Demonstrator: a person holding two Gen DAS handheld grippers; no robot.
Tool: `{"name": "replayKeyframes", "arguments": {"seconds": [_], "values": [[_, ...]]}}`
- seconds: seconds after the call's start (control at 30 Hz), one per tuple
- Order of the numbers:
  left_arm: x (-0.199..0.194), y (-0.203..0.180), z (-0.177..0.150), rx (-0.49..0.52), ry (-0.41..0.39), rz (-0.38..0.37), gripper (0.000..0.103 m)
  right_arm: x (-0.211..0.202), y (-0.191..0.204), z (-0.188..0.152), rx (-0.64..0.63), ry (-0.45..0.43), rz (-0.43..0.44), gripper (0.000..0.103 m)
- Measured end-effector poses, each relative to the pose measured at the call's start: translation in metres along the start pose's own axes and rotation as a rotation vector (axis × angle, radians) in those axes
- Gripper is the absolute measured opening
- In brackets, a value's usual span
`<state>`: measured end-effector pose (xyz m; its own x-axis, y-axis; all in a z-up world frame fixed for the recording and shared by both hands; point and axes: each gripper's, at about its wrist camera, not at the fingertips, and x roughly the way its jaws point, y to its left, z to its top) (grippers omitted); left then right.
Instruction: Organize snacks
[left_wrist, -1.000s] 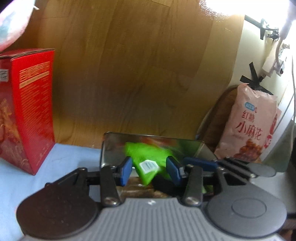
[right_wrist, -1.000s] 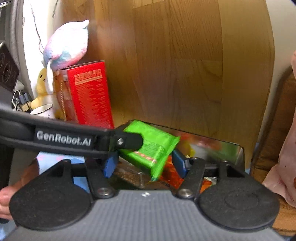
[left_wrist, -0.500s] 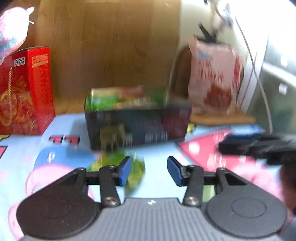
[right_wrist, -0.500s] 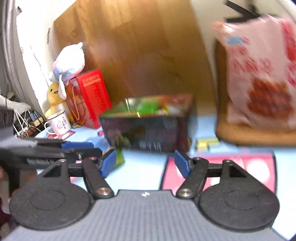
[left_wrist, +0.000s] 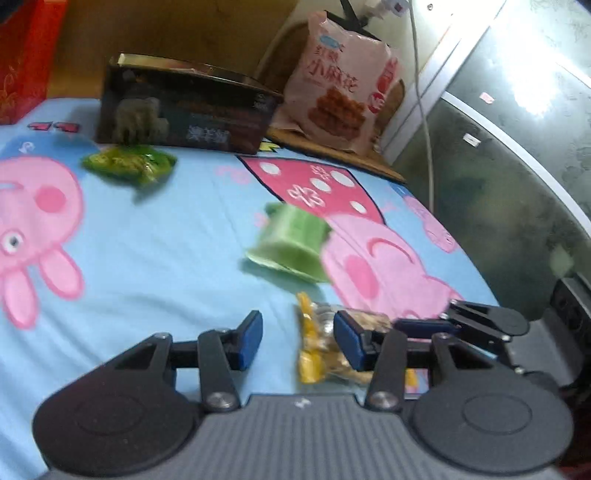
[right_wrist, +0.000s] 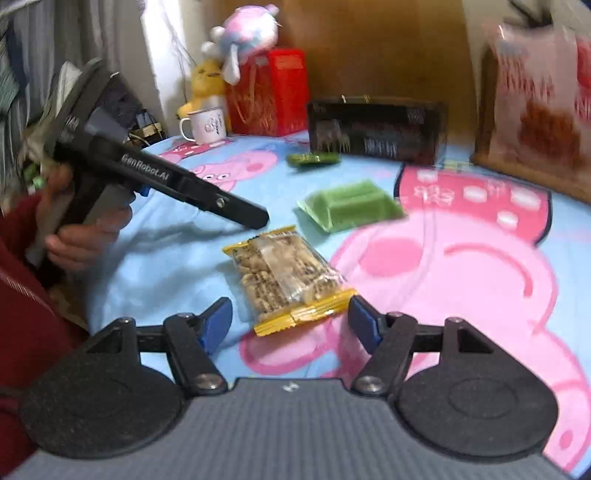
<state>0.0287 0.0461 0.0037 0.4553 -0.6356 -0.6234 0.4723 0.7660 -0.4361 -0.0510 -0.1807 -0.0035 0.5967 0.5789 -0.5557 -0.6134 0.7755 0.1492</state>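
Observation:
A yellow-edged pack of biscuits (right_wrist: 284, 273) lies on the blue cartoon cloth (right_wrist: 177, 258), just ahead of my right gripper (right_wrist: 291, 323), which stands open with nothing pressed. My left gripper (left_wrist: 299, 341) is open too, and the same pack (left_wrist: 317, 347) shows on the cloth below its right finger. From the right wrist view the left gripper (right_wrist: 258, 218) hangs up-left of the pack, apart from it. Farther on lie a pale green pack (right_wrist: 351, 205) and a bright green pack (right_wrist: 314, 158). Behind them stands the open dark tin (right_wrist: 376, 125).
A red box (right_wrist: 273, 92), plush toys (right_wrist: 243, 33) and a white mug (right_wrist: 205, 125) stand at the back left. A large pink snack bag (left_wrist: 340, 85) leans at the back right. A person's hand (right_wrist: 85, 236) and red sleeve are at the left. A grey surface (left_wrist: 498, 192) borders the cloth on the right.
Both grippers have pulled back from above the tin to the near part of the cloth. The bright green pack that sat between the fingers over the tin is no longer there.

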Motion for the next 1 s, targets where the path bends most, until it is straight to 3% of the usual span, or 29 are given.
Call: {"name": "replayKeyframes", "arguments": {"seconds": [0.03,0.07,0.13,0.17,0.33,0.53,0.77,0.9,1.0], "values": [[0.001,-0.004,-0.002,0.016,-0.002,0.005,0.043,0.003,0.001,0.001,0.003,-0.009,-0.005,0.063],[0.002,-0.008,-0.004,0.03,0.0,0.008,0.042,0.006,0.002,0.004,0.005,-0.015,-0.008,0.048],[0.002,-0.011,-0.007,0.034,0.0,0.017,0.039,0.013,0.002,0.01,0.008,-0.017,0.006,0.036],[0.0,-0.011,-0.008,0.04,-0.01,0.037,0.039,0.017,0.003,0.013,0.003,-0.017,0.005,0.035],[-0.015,0.009,-0.004,-0.016,-0.04,0.116,0.037,0.037,0.014,0.024,-0.044,-0.014,0.016,0.034],[-0.03,0.03,0.007,-0.024,-0.102,0.316,0.038,0.085,0.034,0.054,-0.125,-0.005,0.037,0.036],[-0.035,0.043,0.017,-0.008,-0.161,0.533,0.044,0.097,0.024,0.061,-0.032,-0.015,0.062,0.047],[-0.032,0.047,0.019,-0.008,-0.158,0.604,0.045,0.095,0.019,0.059,0.016,-0.023,0.051,0.051],[-0.03,0.052,0.018,-0.024,-0.156,0.615,0.05,0.095,0.02,0.059,0.011,-0.023,0.042,0.052]]}}
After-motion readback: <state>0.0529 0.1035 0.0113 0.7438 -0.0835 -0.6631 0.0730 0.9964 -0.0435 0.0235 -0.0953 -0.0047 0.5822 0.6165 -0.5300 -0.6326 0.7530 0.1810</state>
